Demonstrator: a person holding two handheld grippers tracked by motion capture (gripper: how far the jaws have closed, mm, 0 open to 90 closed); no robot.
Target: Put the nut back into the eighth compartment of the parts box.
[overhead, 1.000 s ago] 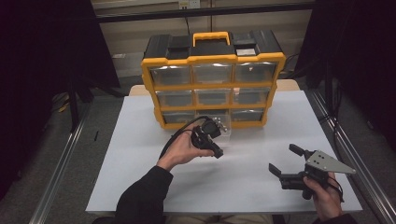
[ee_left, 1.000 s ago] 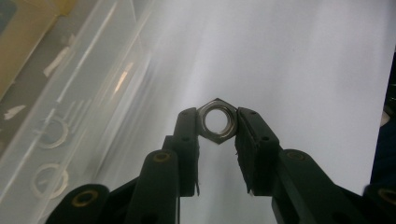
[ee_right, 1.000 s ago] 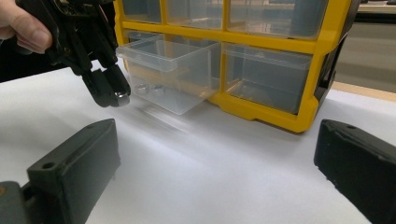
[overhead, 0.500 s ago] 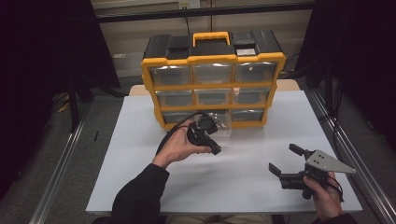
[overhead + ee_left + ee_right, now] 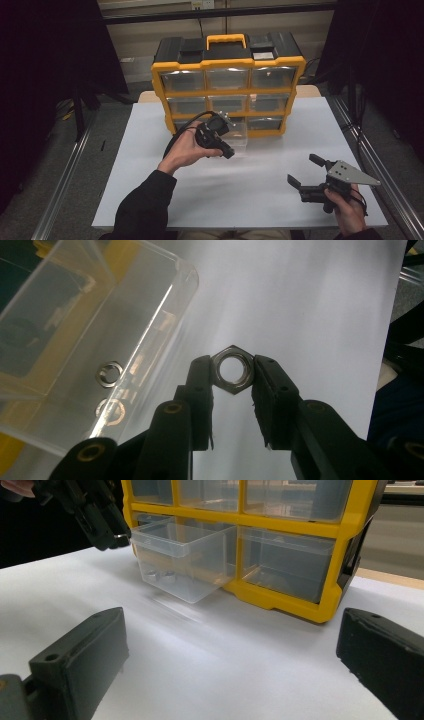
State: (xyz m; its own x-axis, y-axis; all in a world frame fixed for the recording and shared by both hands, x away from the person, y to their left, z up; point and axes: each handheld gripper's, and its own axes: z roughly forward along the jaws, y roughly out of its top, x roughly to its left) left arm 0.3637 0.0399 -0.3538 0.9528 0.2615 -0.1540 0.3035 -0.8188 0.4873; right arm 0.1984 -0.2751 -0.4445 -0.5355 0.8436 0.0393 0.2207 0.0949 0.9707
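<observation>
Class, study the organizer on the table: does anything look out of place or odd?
One clear drawer in the bottom row of the organizer stands pulled out while the others sit flush. A nut lies in it. The left tongs hold another nut just outside it. Nothing looks spilled or damaged.

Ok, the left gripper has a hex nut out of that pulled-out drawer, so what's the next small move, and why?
Probably carry the hex nut away from the clear drawer and lower it to the bare white table. The left gripper pinches it between its jaws above the sheet just beside the drawer, where another nut lies. The right gripper rests open, off to the side.
</observation>
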